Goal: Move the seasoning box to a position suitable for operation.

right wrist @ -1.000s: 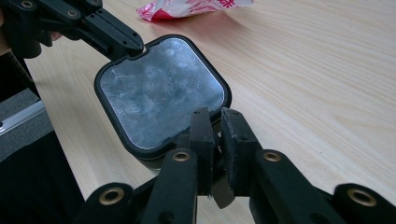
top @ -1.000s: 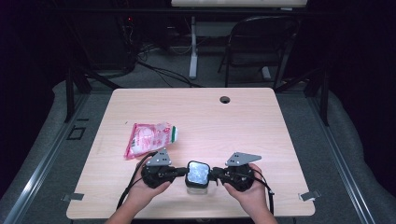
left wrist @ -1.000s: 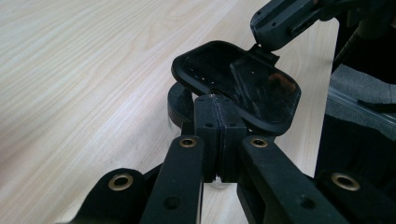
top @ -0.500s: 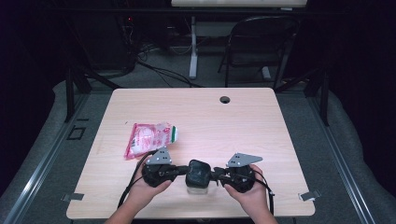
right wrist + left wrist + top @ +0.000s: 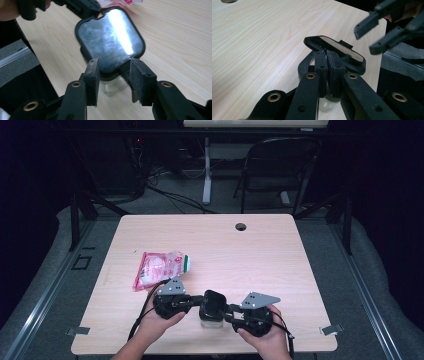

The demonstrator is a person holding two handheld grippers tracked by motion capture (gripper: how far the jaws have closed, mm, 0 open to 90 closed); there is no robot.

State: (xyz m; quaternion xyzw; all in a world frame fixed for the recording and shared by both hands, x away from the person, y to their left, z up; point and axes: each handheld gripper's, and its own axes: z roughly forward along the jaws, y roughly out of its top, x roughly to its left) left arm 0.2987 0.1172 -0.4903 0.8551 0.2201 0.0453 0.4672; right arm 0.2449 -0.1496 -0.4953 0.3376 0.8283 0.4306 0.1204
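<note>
A small clear glass jar [image 5: 211,321] with a black-rimmed hinged lid [image 5: 214,301] stands near the table's front edge between both grippers. The lid [image 5: 337,48] sits tilted over the jar's mouth. Its glossy top [image 5: 110,40] faces the right gripper view. My left gripper [image 5: 326,65] [image 5: 199,304] is shut on the black collar [image 5: 304,65] at the lid's hinge side. My right gripper [image 5: 113,72] [image 5: 227,310] is open. Its jaws have just been opening and stand either side of the lid's front tab without pressing it.
A pink and white snack pouch [image 5: 160,267] lies on the wooden table [image 5: 280,260] behind the left hand. A cable hole [image 5: 241,226] sits near the far edge. A chair [image 5: 280,165] and desk legs stand beyond the table.
The lid's bright face seen a second ago has turned dark as the lid came down over the jar. The right jaws have spread apart. Both hands stayed in place.
</note>
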